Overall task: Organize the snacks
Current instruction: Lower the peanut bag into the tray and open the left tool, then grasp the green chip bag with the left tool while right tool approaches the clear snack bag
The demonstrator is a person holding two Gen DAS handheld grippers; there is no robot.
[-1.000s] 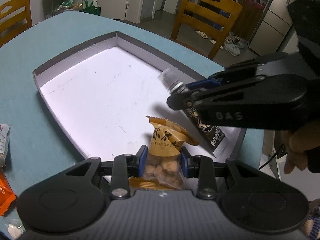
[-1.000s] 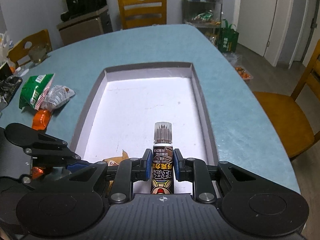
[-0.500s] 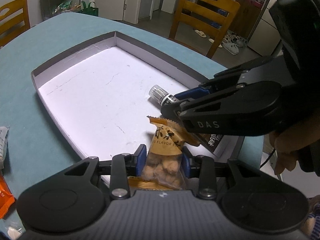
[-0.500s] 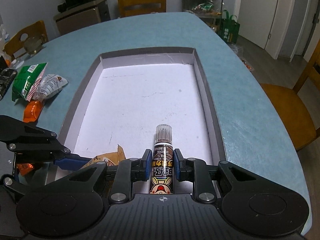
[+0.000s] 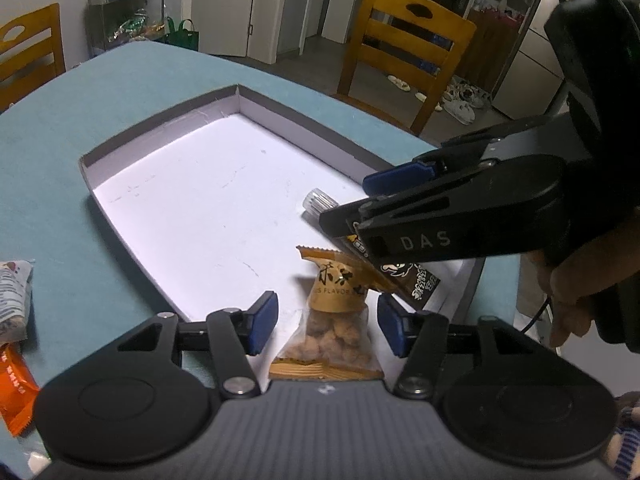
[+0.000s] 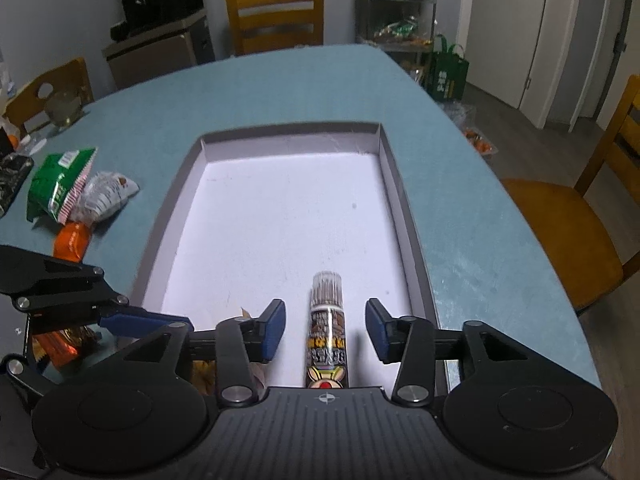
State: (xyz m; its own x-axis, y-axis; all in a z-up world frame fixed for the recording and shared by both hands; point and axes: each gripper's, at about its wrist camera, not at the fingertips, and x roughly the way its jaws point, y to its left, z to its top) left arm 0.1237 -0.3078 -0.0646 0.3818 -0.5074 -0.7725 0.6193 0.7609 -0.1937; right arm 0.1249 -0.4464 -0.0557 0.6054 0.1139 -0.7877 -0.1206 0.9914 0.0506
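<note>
The lower end of the clear-capped brown snack tube (image 6: 327, 332) is disappearing under the body of the right tongs (image 6: 326, 330), and in the left wrist view those tongs are covering the tube's middle, leaving only its cap and printed tail showing. The bottom edge of the small orange-and-clear nut packet (image 5: 335, 320) is running under the left tongs (image 5: 328, 322).

The shallow grey cardboard tray with a white floor (image 6: 394, 184) is sitting on the teal table (image 6: 280, 96) and holding both snacks at its near end, the tube just beside the packet. Both tongs are opening: each pair of blue pads is standing clear of its snack, which is lying between them.

Only the right wrist view is showing the green, silver and orange snack bags (image 6: 76, 196) waiting on the table left of the tray.
</note>
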